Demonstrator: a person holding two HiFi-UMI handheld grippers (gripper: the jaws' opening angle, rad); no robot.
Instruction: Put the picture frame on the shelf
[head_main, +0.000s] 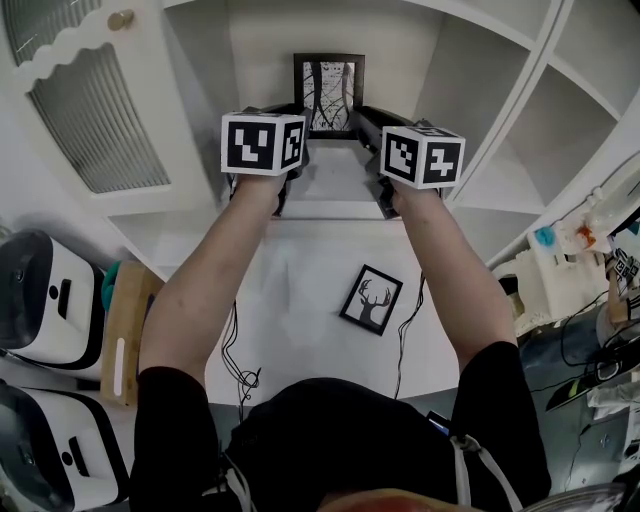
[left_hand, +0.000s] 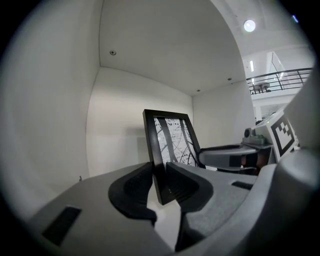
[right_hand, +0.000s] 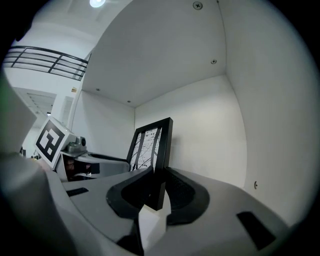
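Observation:
A black picture frame (head_main: 328, 94) with a black-and-white branch print stands upright inside the middle compartment of the white shelf (head_main: 330, 196). My left gripper (head_main: 298, 113) is shut on its left edge and my right gripper (head_main: 362, 116) is shut on its right edge. In the left gripper view the frame (left_hand: 171, 137) is pinched between the black pads of the left gripper (left_hand: 159, 176), with the right gripper (left_hand: 230, 155) beyond it. In the right gripper view the frame (right_hand: 151, 142) sits between the jaws of the right gripper (right_hand: 157, 178). Whether the frame's bottom touches the shelf board is hidden.
A second frame with a deer print (head_main: 371, 299) lies on the white surface below the shelf. An open cabinet door with ribbed glass (head_main: 95, 115) stands left. A slanted divider (head_main: 505, 100) bounds the compartment right. White devices (head_main: 45, 300) and a wooden board (head_main: 125, 335) sit lower left.

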